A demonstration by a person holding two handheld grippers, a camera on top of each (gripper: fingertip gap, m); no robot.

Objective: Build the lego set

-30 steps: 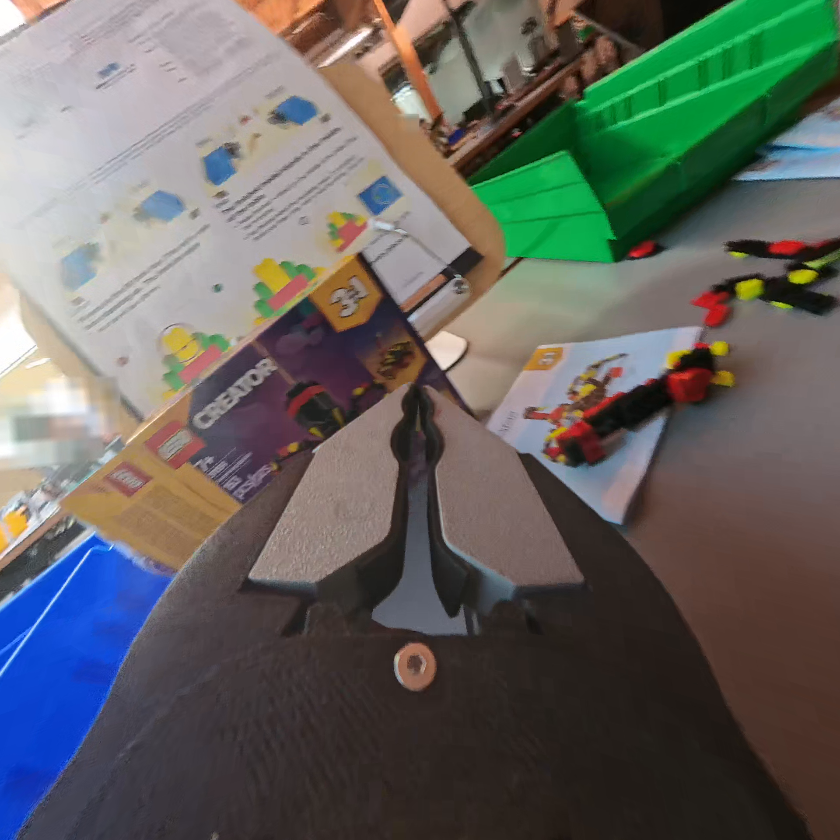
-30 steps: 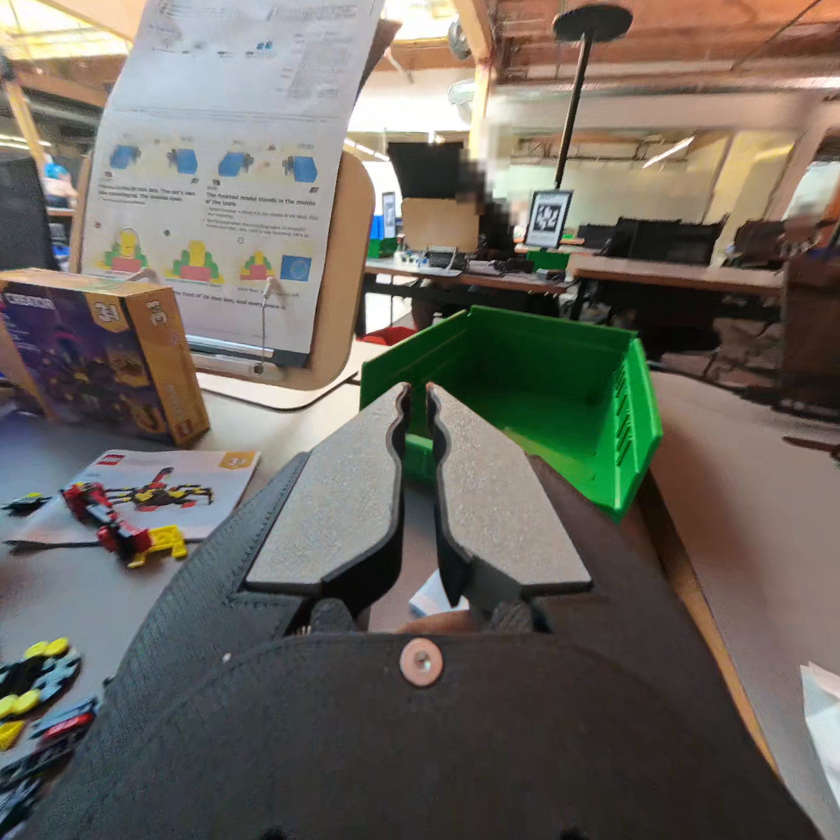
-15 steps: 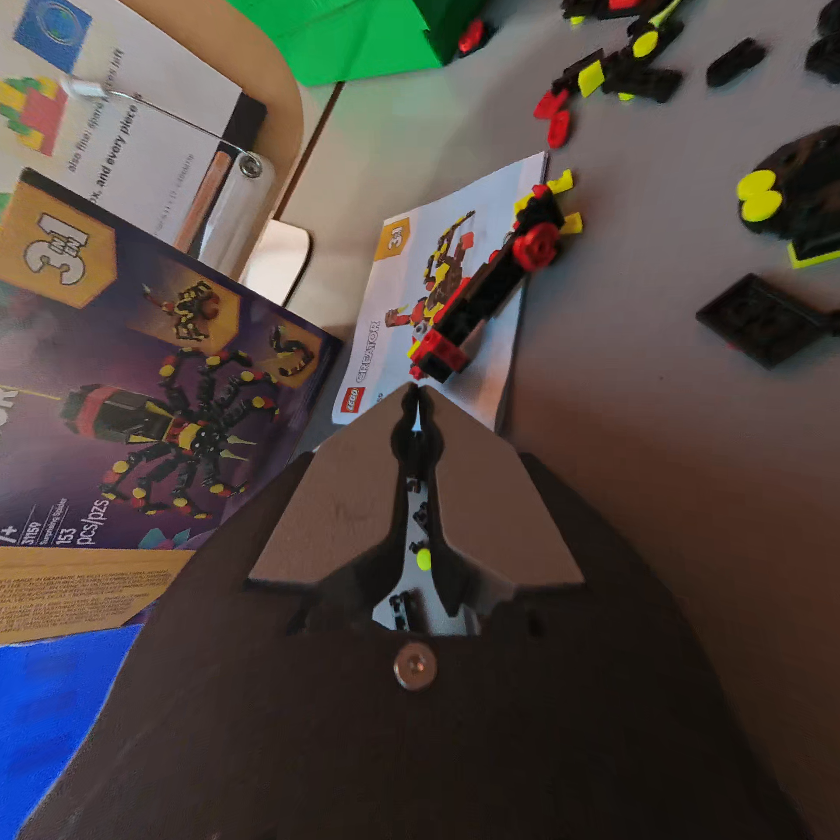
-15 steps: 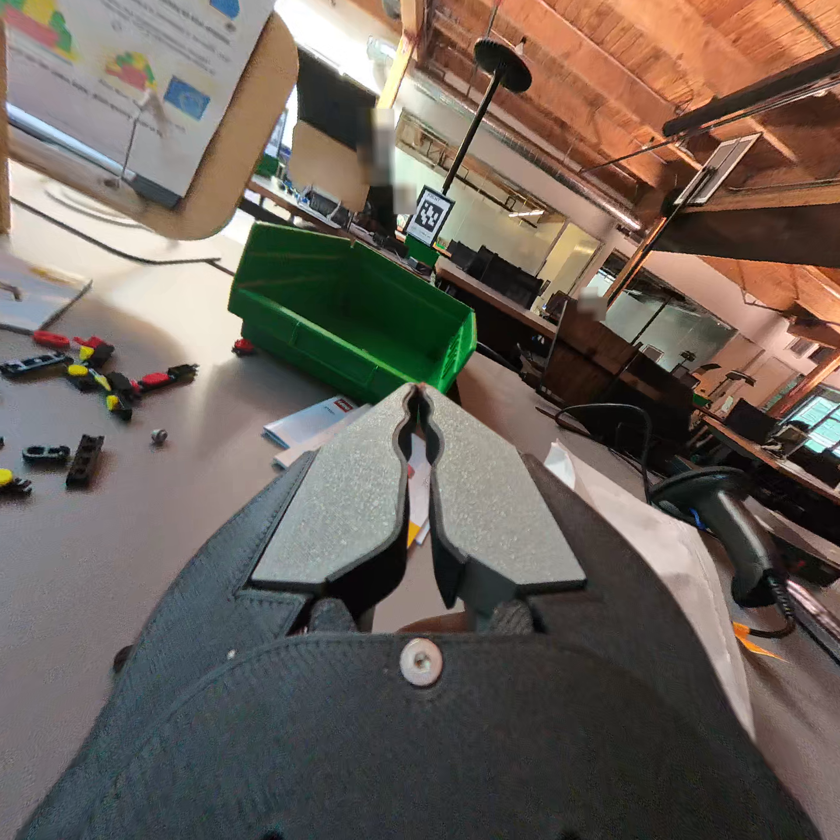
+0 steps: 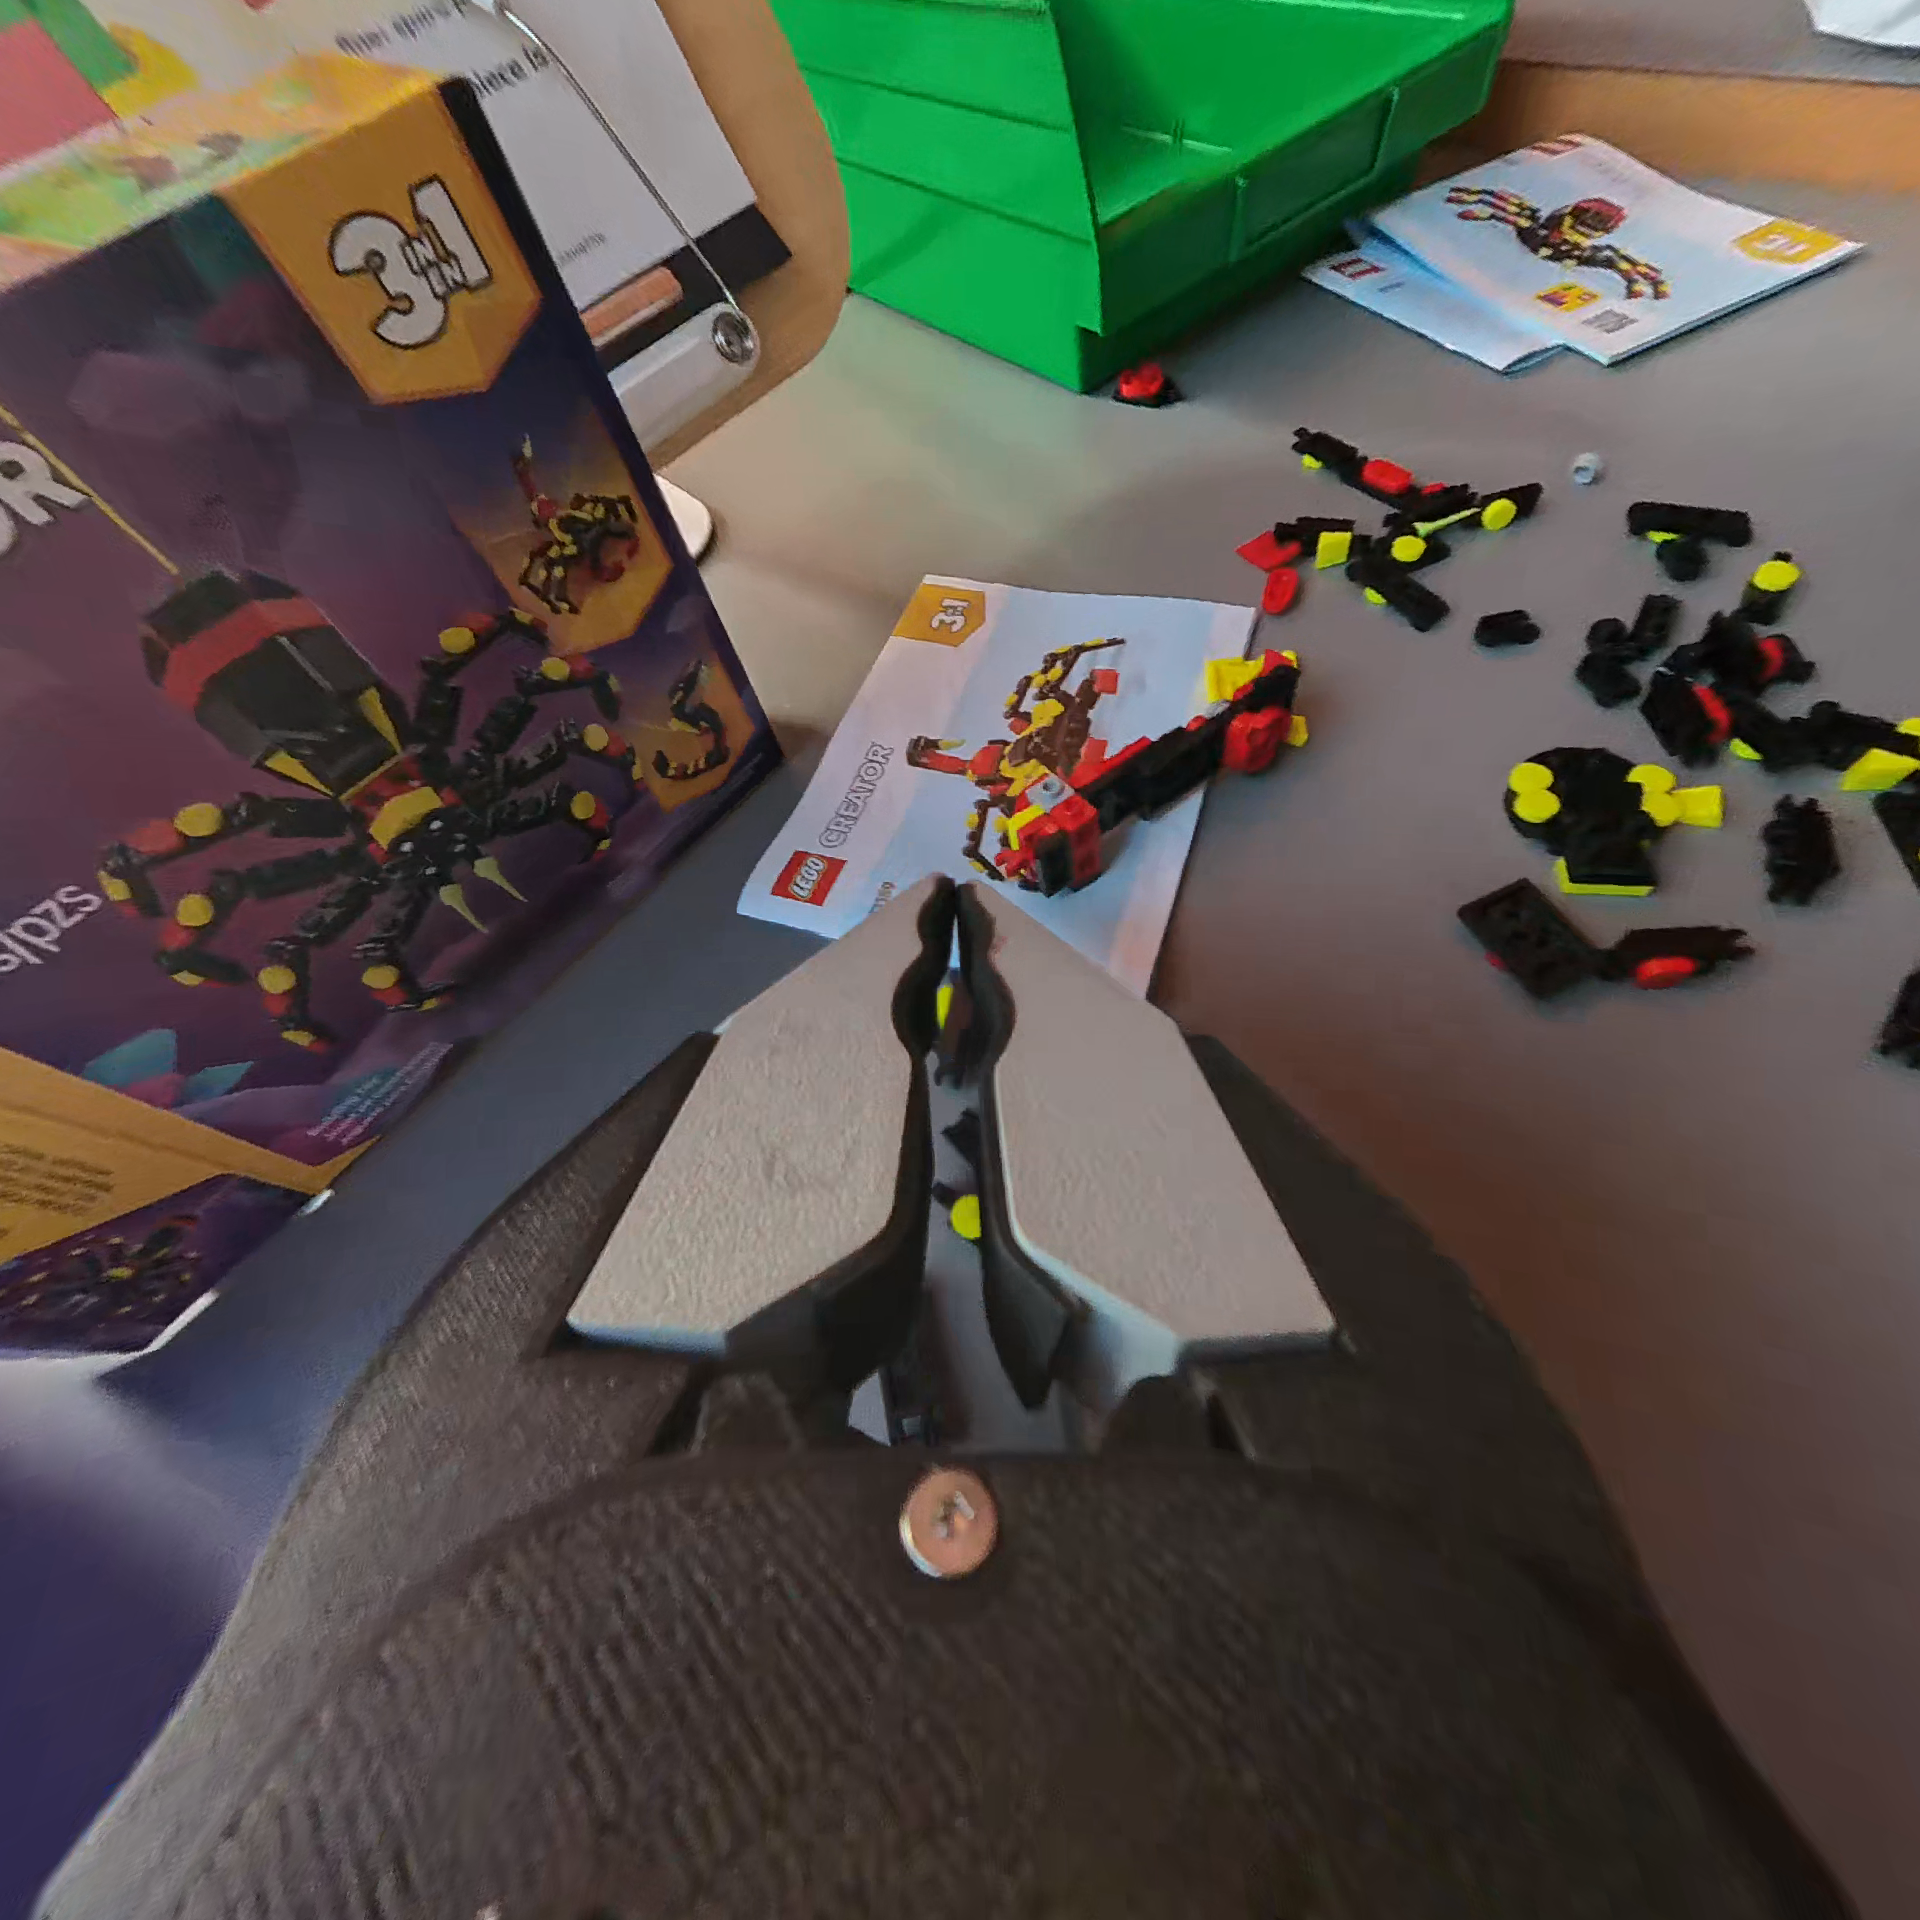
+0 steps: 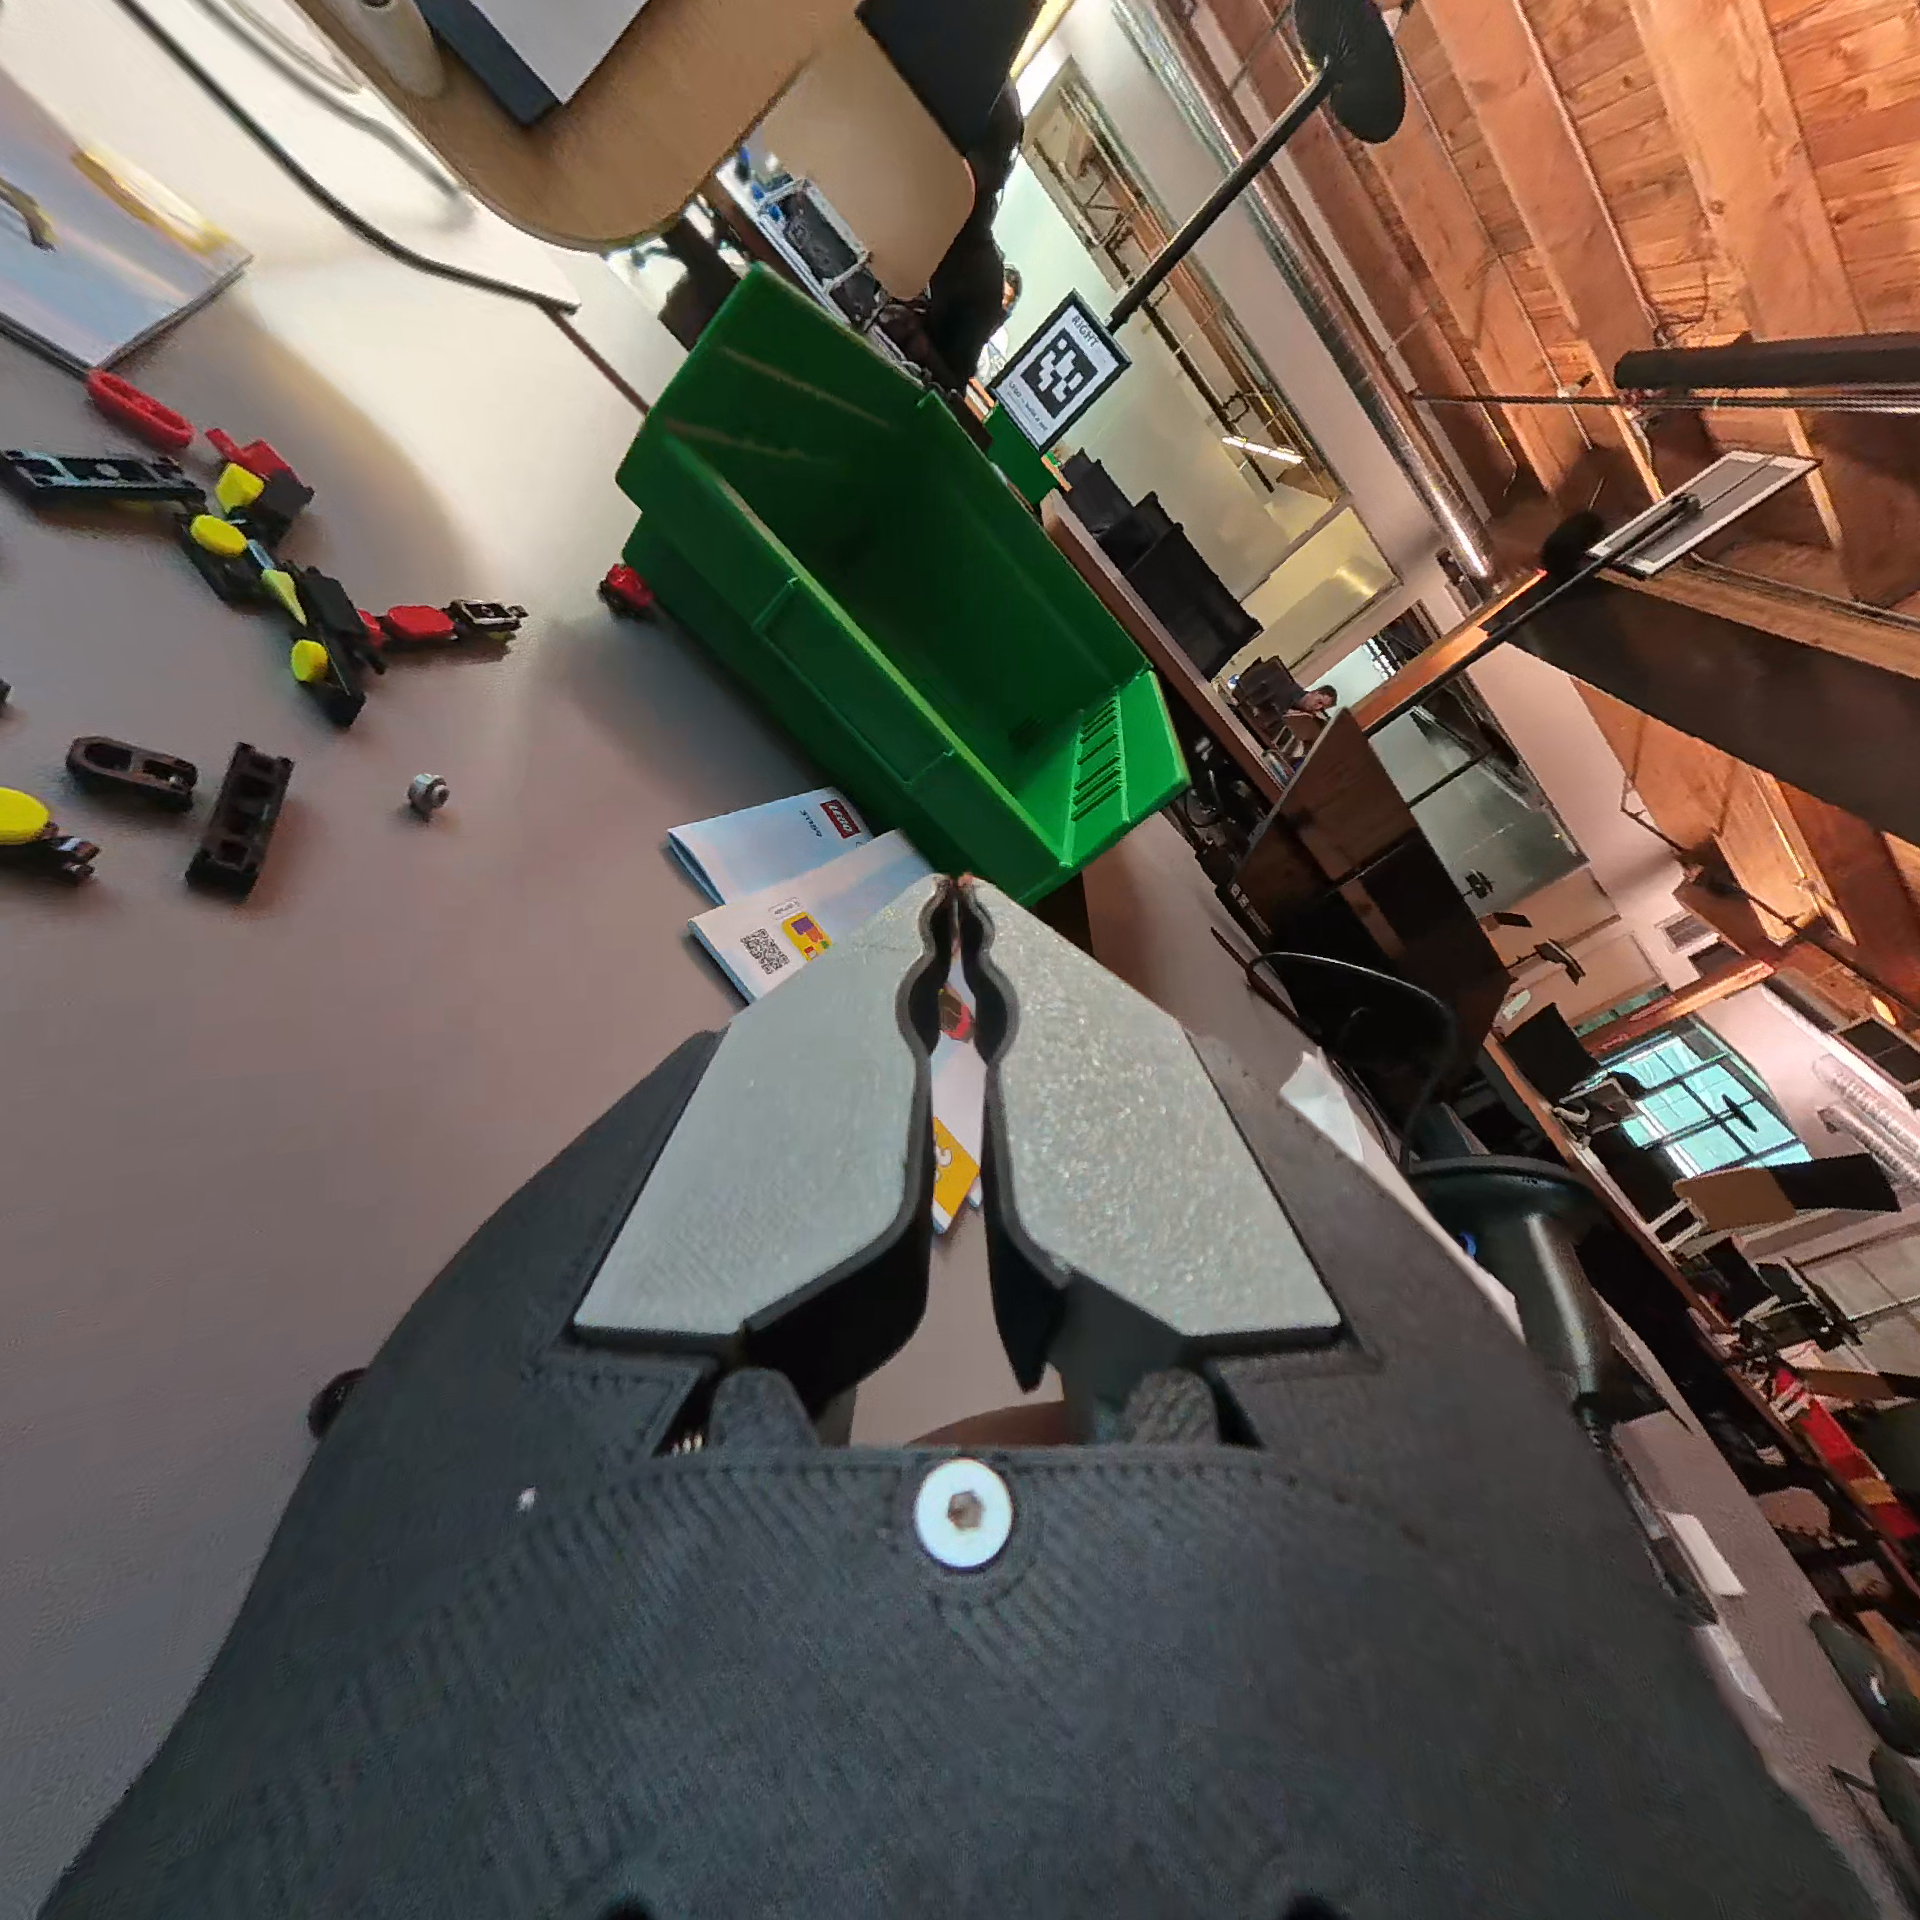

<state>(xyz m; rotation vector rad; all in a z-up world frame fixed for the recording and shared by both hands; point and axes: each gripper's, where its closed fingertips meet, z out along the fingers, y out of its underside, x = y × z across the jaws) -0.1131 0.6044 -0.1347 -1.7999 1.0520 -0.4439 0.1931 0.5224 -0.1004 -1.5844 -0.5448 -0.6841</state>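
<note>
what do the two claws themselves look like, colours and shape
Both look alike. The left claw has two flat, grey, grainy-topped fingers tapering to a point, with wavy notched black inner edges. They sit in a black, ribbed, 3D-printed-looking body with one silver screw at its centre. The right claw matches, with a hex-socket screw. No cables or sleeves show.

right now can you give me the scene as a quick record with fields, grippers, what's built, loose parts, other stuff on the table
left gripper: shut, holding nothing, above the table near the booklet
right gripper: shut, holding nothing, tilted view
built part: black and red assembly lying across the near booklet
loose parts: black, yellow and red pieces scattered on the grey table
stray piece: small red piece by the green bin
box: purple set box standing at left
other booklets: beside the bin
</note>
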